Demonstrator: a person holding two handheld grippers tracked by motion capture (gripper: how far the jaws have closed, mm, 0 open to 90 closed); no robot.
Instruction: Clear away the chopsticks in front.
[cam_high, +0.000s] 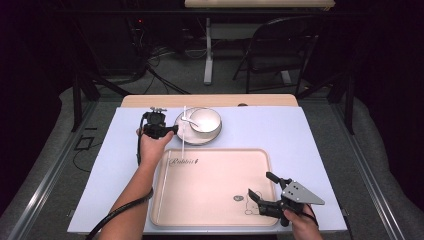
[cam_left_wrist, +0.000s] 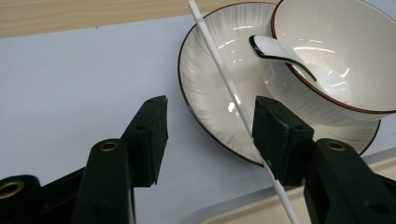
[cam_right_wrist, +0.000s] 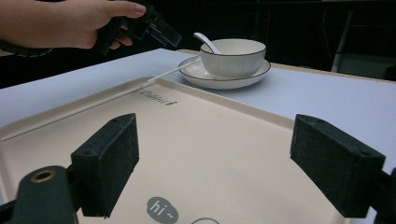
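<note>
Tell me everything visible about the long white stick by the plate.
The white stick is thin, straight and smooth, plastic by its look, like a single chopstick. It lies slantwise, one end resting on the rim of the ribbed white plate beside the bowl, from where it crosses the beige tray's edge near its printed logo. The left gripper is at it: the stick runs against the inner face of one jaw, while the other jaw stands clear, so it is not clamped.

in the left gripper view the white chopstick (cam_left_wrist: 224, 79) runs off the top edge and passes behind the right jaw, so contact there is unclear. the bowl (cam_left_wrist: 336, 56) and plate (cam_left_wrist: 210, 70) are cropped at the right edge.
</note>
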